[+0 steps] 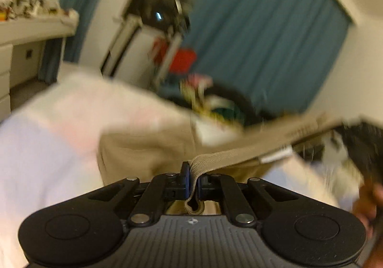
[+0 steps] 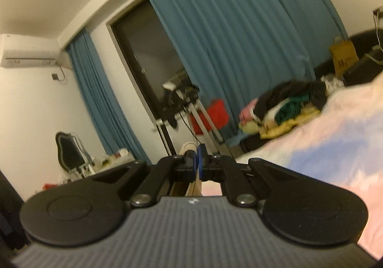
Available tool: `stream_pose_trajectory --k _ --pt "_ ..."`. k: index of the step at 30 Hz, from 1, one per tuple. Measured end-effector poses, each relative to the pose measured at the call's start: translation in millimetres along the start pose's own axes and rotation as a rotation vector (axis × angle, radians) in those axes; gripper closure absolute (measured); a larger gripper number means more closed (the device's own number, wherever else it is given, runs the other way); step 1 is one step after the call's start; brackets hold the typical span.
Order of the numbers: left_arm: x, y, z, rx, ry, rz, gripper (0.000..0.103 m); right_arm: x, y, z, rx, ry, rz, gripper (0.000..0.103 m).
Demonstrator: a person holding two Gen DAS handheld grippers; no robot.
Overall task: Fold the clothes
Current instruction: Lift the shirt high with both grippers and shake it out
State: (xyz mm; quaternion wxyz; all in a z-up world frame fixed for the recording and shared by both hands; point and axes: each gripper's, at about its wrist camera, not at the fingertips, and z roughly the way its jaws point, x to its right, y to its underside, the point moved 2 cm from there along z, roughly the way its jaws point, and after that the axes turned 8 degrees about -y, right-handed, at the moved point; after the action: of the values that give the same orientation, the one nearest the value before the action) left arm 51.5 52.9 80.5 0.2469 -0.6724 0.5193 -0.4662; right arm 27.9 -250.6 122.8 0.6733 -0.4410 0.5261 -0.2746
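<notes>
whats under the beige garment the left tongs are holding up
Under the beige garment lies the pale bedsheet. Whatever sits directly beneath its hanging middle is covered. The left tongs clamp its ribbed hem.

No legible text anywhere.

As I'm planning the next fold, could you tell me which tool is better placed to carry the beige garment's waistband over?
Probably the left. The left tool is visibly shut on the ribbed waistband of the beige garment. The right tool is shut too, but the beige strip below it is too unclear to identify.
</notes>
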Motion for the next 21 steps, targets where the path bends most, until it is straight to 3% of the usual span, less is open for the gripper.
stream_pose_trajectory --k 4,6,10,15,21 --pt "26.2 -93.3 -27.8 0.173 0.015 -0.047 0.097 -43.1 -66.7 3.8 0.074 -0.029 -0.051 0.098" --pt "32.3 -148.1 -53.4 0.254 0.031 -0.039 0.097 -64.4 -102.0 2.7 0.113 -0.048 -0.065 0.098" --pt "72.9 -224.5 -99.4 0.420 0.057 0.017 0.097 -105.0 -169.8 -6.7 0.172 -0.079 -0.119 0.098" --pt "114.3 -280.7 -154.9 0.563 0.097 0.102 0.097 -150.8 -222.5 -40.1 0.241 -0.116 -0.215 0.098" --pt "137.2 -315.2 -212.9 0.635 0.180 0.131 0.097 -190.5 -259.5 -89.4 0.315 -0.164 -0.239 0.098"
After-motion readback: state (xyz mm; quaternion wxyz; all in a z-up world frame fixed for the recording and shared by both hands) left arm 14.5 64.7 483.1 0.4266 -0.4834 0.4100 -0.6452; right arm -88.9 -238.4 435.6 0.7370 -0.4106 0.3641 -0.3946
